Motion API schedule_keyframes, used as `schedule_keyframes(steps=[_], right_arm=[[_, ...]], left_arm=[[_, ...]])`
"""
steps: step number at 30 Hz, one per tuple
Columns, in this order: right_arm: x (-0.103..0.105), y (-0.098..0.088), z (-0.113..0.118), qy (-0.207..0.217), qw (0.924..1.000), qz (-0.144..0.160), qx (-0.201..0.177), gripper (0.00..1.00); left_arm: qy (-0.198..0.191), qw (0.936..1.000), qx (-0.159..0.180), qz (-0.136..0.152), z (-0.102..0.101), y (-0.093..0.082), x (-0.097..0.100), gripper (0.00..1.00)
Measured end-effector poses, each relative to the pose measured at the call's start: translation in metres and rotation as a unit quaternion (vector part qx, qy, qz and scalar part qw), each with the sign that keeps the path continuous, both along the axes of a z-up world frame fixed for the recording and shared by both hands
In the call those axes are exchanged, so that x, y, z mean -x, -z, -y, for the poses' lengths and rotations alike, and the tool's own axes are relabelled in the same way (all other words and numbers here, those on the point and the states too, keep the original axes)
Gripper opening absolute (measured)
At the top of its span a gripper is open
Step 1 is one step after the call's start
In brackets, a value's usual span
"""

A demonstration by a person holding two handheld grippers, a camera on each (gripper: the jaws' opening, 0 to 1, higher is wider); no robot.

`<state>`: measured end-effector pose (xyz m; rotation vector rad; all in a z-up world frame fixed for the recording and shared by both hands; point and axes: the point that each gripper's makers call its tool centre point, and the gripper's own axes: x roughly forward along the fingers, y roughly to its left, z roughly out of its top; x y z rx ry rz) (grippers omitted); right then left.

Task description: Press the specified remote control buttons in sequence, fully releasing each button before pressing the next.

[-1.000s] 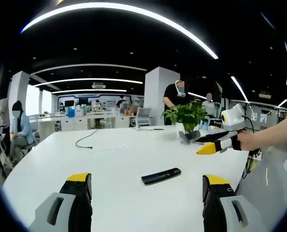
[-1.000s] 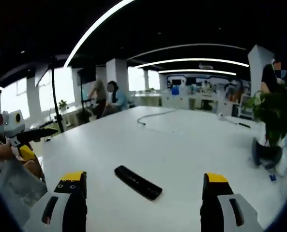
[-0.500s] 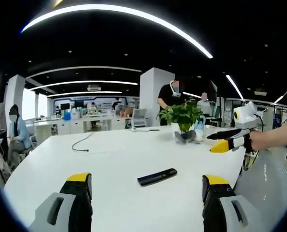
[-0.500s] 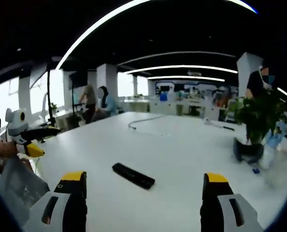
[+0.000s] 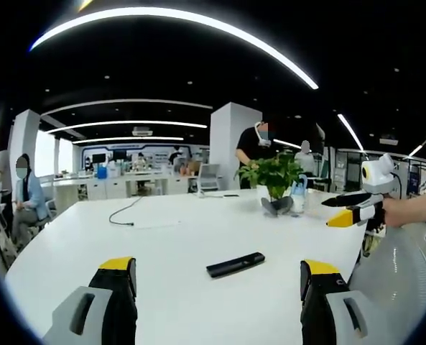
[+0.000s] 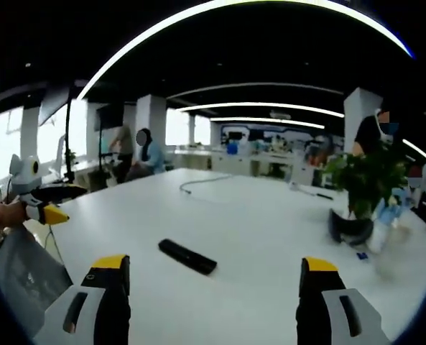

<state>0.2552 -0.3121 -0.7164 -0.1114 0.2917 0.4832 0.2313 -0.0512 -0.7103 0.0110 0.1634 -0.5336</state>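
- The remote control (image 5: 235, 264) lies flat on the white table (image 5: 162, 230), ahead of both grippers and touched by neither; in the right gripper view it sits left of centre (image 6: 187, 256).
- The left gripper (image 5: 216, 287) holds its jaws wide apart with nothing between them. The right gripper (image 6: 213, 287) is equally wide open and empty.
- Risk — the remote is loose and slim. A press landing off-centre or at an angle is likely to push or spin it across the smooth table rather than actuate a button.
- Risk — button markings are too small to read here, so a wrong key could be struck.
- Risk — the potted plant (image 5: 274, 176) and cable (image 5: 126, 212) stand well apart, so collision is unlikely.
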Motion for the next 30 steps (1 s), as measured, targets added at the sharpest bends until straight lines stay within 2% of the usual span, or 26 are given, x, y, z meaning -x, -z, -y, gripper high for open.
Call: schedule_keyframes(steps=[11,16,20,24,30], right_arm=[[0.011,-0.007,0.020,0.036,0.9992,0.013,-0.010,0.96],[0.014,-0.004,0.026,0.050,0.9985,0.016,-0.018,0.95],[0.012,-0.005,0.027,0.052,0.9984,0.022,-0.009,0.95],[0.013,-0.001,0.026,0.048,0.9986,0.019,0.005,0.94],[0.013,0.002,0.026,0.046,0.9988,0.016,0.011,0.94]], left_arm=[[0.000,0.9999,-0.010,-0.009,0.001,0.005,0.000,0.98],[0.000,0.9999,-0.008,-0.014,0.001,0.006,0.000,0.98],[-0.013,0.9997,-0.013,-0.015,-0.004,0.007,-0.002,0.99],[-0.028,0.9995,-0.001,-0.014,-0.011,0.005,-0.004,0.99],[-0.027,0.9995,0.001,-0.012,-0.011,0.005,-0.004,0.98]])
